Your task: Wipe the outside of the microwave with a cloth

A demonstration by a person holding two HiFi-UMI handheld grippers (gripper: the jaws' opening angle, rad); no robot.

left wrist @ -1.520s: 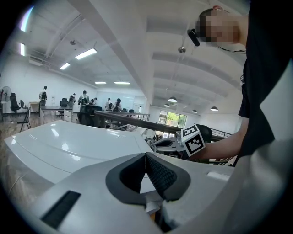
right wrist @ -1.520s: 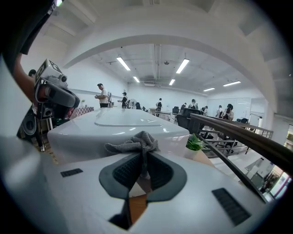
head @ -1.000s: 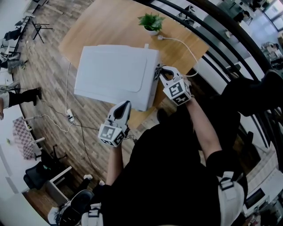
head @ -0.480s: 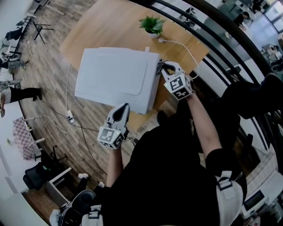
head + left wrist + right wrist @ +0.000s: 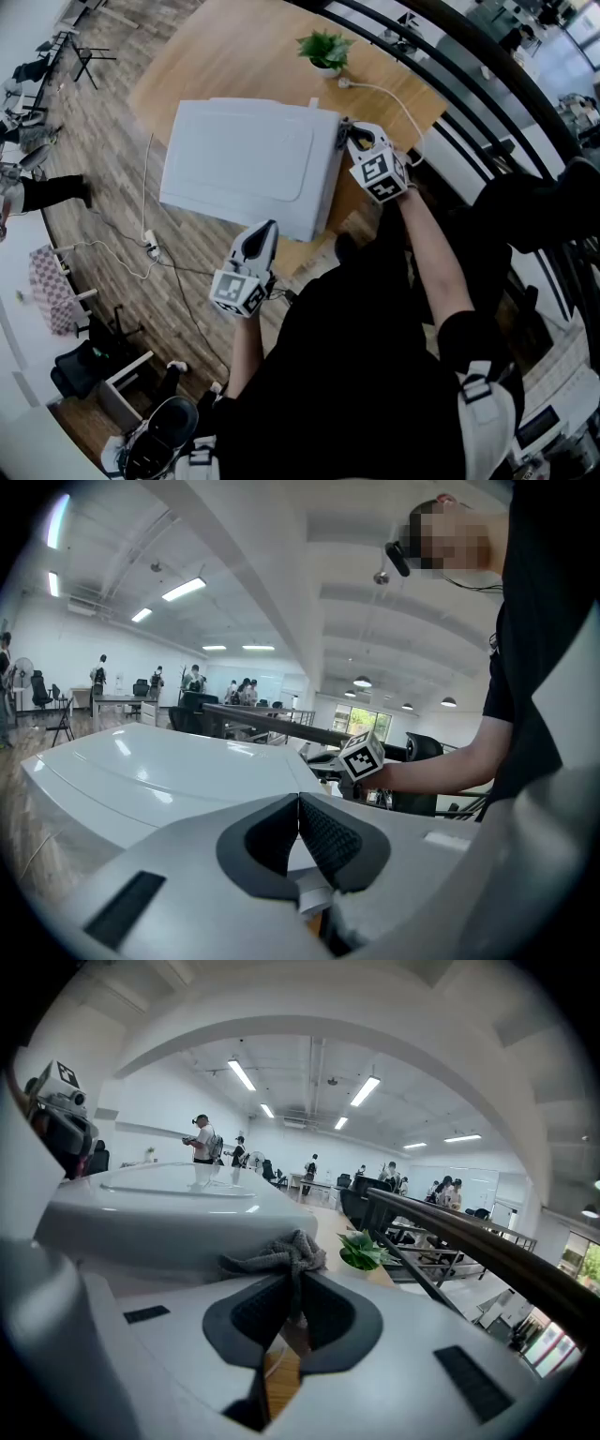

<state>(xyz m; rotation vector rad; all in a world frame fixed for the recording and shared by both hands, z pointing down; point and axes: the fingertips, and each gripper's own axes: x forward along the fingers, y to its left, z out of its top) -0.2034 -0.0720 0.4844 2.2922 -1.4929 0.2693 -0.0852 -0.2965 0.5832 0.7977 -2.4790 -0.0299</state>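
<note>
Right now the right gripper (image 5: 292,1286) has its jaws closed on a fold of the grey cloth (image 5: 279,1256). The cloth bunches out past the tips and lies against the far right corner of the white microwave (image 5: 246,161), just under its top edge. Only a small pinch of fabric looks to be held, so a hard drag along the casing could probably pull the cloth out of the grip. If the gripper tilts, the tips themselves rather than the cloth may rub the paint.

The left gripper (image 5: 299,804) has its jaws together on nothing and hangs off the near corner of the microwave, apart from it. Nothing braces the box, so a firm sideways push from the right could, I judge, shift it on the worktop (image 5: 220,56).

Just beyond the wiping corner a white cable (image 5: 386,94) runs across the wood towards the right edge. The trailing cloth or the gripper might snag it during a stroke round the back. The small potted plant (image 5: 323,47) stands near the back edge of the microwave, close enough that a wide sweep could tip it. To the right, the dark railing (image 5: 441,70) limits how far the arm can swing out. On the floor to the left, loose leads (image 5: 147,246) lie well apart from the work.
</note>
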